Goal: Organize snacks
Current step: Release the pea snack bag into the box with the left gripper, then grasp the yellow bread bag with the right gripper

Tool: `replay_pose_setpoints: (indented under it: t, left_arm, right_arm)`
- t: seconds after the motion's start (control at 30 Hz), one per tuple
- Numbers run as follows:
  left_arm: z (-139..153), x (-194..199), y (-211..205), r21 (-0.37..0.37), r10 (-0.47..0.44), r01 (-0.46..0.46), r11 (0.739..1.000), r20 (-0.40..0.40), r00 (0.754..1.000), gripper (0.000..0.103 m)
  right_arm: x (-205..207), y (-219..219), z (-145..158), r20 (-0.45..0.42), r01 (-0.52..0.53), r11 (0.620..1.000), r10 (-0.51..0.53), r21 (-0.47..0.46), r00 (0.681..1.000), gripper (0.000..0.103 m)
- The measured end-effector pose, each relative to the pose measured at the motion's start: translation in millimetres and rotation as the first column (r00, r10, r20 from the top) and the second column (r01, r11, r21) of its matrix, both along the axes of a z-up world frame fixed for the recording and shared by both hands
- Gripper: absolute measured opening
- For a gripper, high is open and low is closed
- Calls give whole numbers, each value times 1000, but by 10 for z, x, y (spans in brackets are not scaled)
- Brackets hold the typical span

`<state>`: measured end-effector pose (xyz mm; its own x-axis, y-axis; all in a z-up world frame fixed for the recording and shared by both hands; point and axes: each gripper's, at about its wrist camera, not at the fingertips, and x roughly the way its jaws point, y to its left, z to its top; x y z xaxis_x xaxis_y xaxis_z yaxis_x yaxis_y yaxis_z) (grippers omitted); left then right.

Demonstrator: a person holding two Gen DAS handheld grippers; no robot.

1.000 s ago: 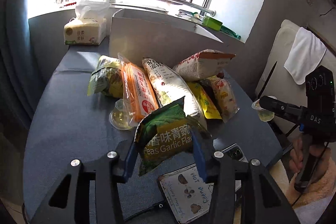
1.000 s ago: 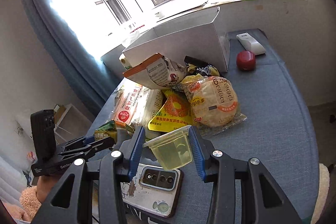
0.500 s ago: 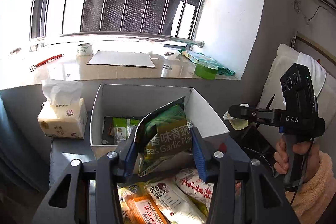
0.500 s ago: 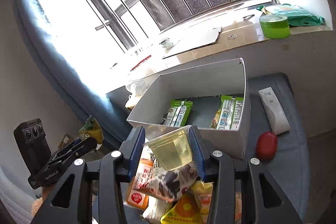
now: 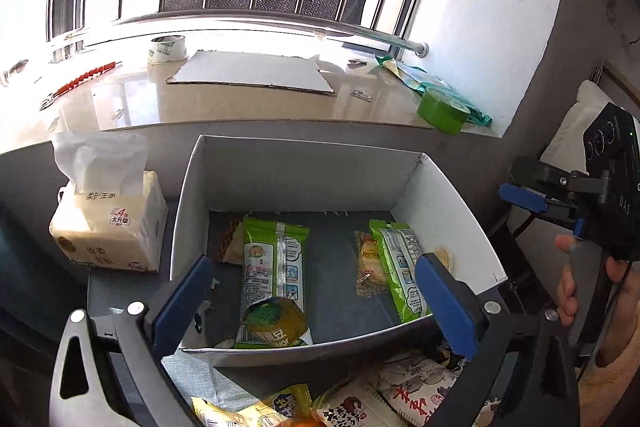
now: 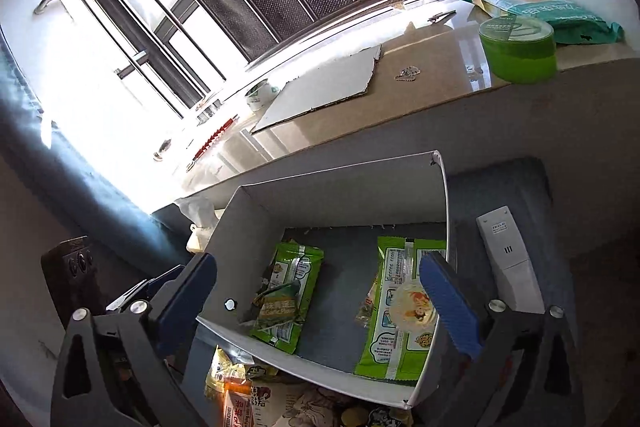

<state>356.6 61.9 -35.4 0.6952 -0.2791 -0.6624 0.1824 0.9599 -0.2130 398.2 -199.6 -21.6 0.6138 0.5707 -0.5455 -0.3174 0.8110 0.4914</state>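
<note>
A white open box point(image 5: 452, 211) point(image 6: 340, 183) stands on the grey table under the window sill. Inside lie green snack packs point(image 5: 276, 259) point(image 6: 404, 307). The green garlic pea bag point(image 5: 276, 323) point(image 6: 280, 303) lies in the box near its front wall. The clear jelly cup point(image 6: 412, 305) point(image 5: 444, 259) lies in the box at the right. My left gripper point(image 5: 316, 303) is open and empty above the box's front wall. My right gripper point(image 6: 320, 303) is open and empty above the box.
Several snack bags point(image 5: 360, 403) point(image 6: 256, 391) lie on the table in front of the box. A tissue pack point(image 5: 108, 219) stands left of the box. A white remote point(image 6: 508, 255) lies right of it. Green tape point(image 5: 442, 111) and cardboard point(image 5: 252, 71) rest on the sill.
Both grippers moved from the snack pile up over the box and opened. The pea bag left my left gripper and the jelly cup left my right; both now lie in the box.
</note>
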Motion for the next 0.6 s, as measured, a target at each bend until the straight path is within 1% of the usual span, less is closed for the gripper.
replay_pose_setpoints:
  t: [0.1,0.2,0.3,0.4,0.47,0.53,0.6]
  left_arm:
    - [95,-159,3,39,-3,2,999,30,1000,103]
    - [230,-385,26,54,0,-3,999,51,999,103]
    - [361,-756,34,62,-22,16,998,95,995,103]
    - [414,-1221,16,88,-28,16,996,137,990,103]
    - [401,-1565,-16,96,-24,9,995,156,988,103]
    - [349,-1925,-65,83,-25,10,996,178,984,103]
    - [232,-2293,-112,60,-17,6,998,186,982,103]
  right_arm:
    - [-132,-24,68,68,23,999,-21,-28,997,103]
    - [-267,-40,145,79,10,1000,-8,-22,997,103]
    - [-535,-93,228,95,-33,999,32,13,995,103]
    - [-951,-165,282,140,-80,996,73,43,987,103]
    - [-1272,-204,288,173,-109,993,101,40,980,103]
    - [-1611,-236,255,215,-132,991,122,30,969,103]
    - [-1947,-277,164,257,-140,990,131,15,957,103]
